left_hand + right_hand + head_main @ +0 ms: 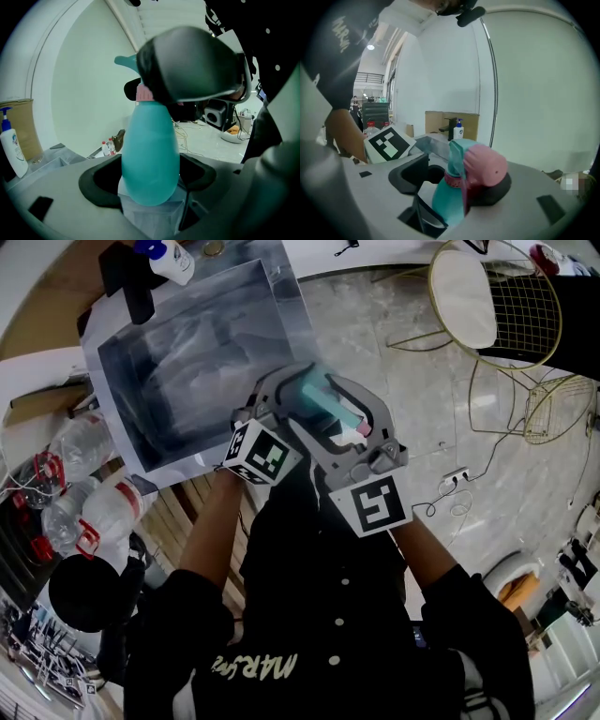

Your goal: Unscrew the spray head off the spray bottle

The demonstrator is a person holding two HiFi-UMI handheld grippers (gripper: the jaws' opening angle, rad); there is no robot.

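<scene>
One spray bottle (150,154) in tight left tongs (151,182), right tongs (454,185) spread around spray head (486,166).

Head view taken from above and aimed steeply down, left gripper view set very close behind the teal spray bottle (150,154), faced toward a pale wall (89,84), right gripper view held close to the pink spray head (487,166), the bottle shared by all three views, a pump soap bottle (173,259) also caught in each.

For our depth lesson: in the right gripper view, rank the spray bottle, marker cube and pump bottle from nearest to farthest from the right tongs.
1. Spray bottle, between the right tongs.
2. Marker cube, at left.
3. Pump bottle, far back, centre.
</scene>
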